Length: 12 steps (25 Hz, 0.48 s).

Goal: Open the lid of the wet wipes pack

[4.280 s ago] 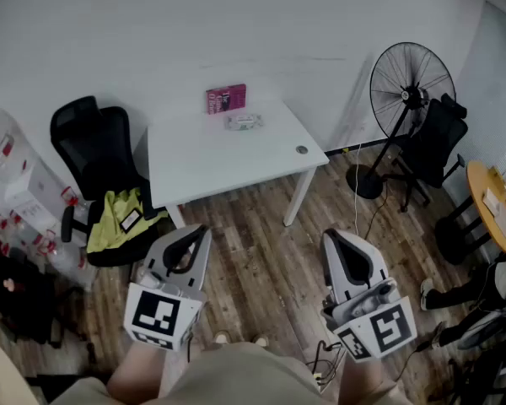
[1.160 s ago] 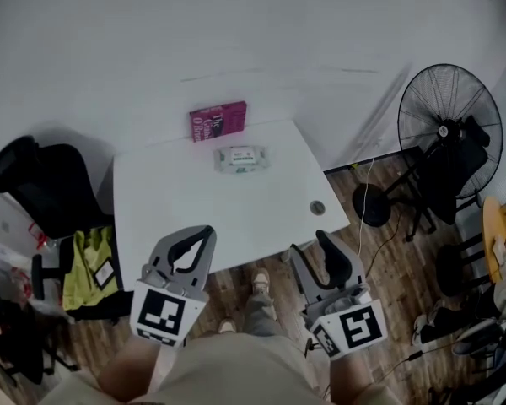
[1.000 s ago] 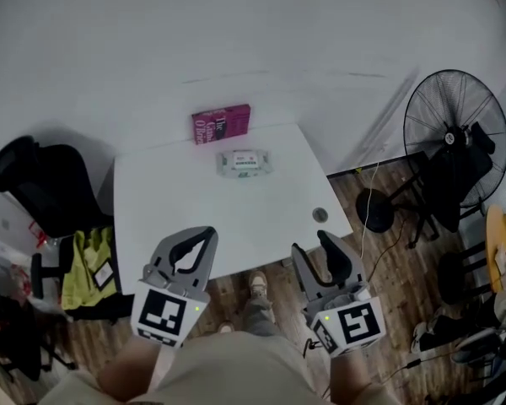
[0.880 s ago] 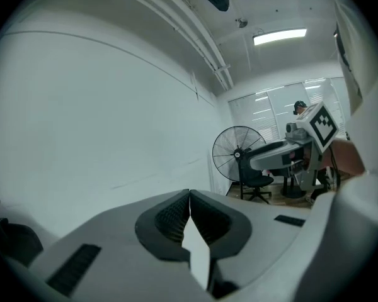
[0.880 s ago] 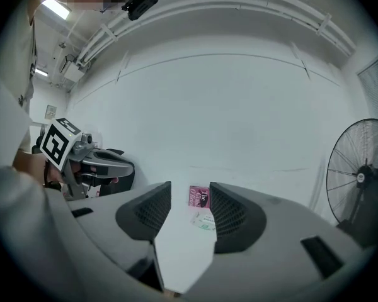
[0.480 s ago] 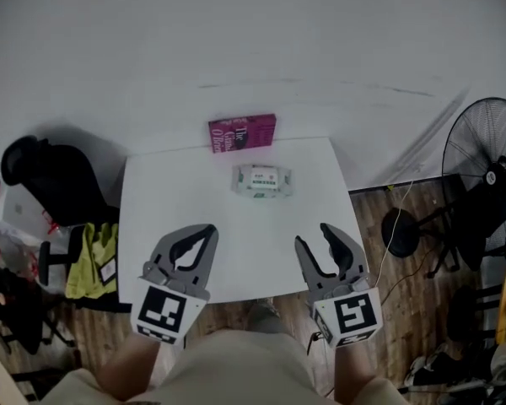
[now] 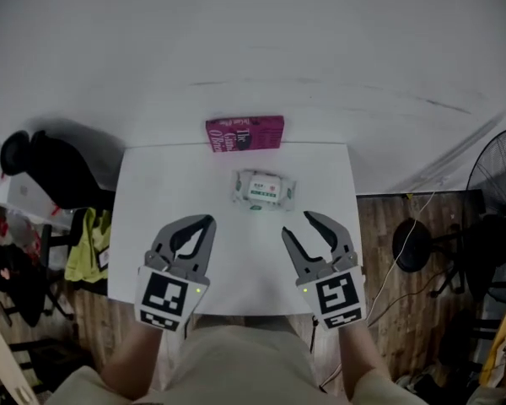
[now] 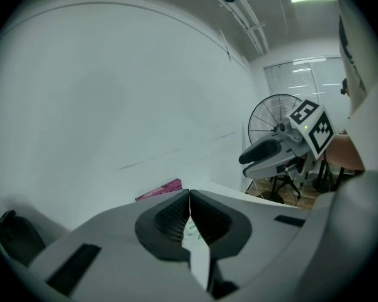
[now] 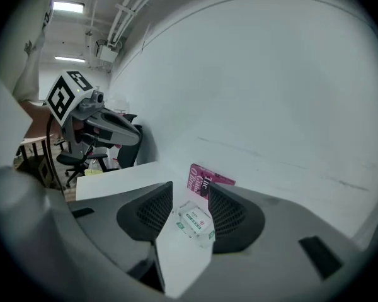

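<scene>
The wet wipes pack (image 7: 264, 190), white with a green label, lies flat on the white table (image 7: 152, 192), in front of a pink book (image 7: 244, 132). Its lid looks closed. My left gripper (image 7: 206, 220) hovers over the table's near left part, shut with nothing in it, short of the pack. In the left gripper view its pads (image 8: 176, 216) meet, and a sliver of the pack (image 8: 191, 229) shows behind them. My right gripper (image 7: 299, 224) is open and its jaws have just been closing slightly, with nothing between them. The right gripper view frames the pack (image 9: 195, 222) ahead, between the jaws.
The book stands against the white wall at the table's far edge. A black office chair (image 7: 42, 163) and a yellow-green garment (image 7: 84, 243) are left of the table. A standing fan (image 7: 497, 192) is on the wooden floor to the right.
Both grippers have moved forward over the table and closer to the pack. The right gripper's jaws have narrowed a little. The pack and book have not moved on the table.
</scene>
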Tool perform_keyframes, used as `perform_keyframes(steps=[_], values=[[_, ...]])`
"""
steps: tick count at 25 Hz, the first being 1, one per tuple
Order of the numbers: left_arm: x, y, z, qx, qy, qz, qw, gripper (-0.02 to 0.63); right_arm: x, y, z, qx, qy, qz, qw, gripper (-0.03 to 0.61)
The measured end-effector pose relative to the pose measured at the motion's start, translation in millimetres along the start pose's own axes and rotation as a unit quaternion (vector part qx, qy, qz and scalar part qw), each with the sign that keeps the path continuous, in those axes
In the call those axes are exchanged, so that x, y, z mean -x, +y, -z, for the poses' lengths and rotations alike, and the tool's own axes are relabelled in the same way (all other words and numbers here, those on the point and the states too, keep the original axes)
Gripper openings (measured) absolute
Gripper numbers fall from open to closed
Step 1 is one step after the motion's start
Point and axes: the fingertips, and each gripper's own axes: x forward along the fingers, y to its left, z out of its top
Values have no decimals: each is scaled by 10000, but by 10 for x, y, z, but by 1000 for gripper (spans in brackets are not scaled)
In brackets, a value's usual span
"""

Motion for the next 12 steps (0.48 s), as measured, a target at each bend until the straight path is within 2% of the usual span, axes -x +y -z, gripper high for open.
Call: perform_keyframes(steps=[7, 12], values=[[-327, 52, 100, 220, 299, -46, 9993, 21, -407, -169, 178, 285, 233, -343, 9987, 184], [-488, 113, 159, 222, 374, 29, 9990, 21, -605, -321, 354, 217, 524, -325, 9979, 178]])
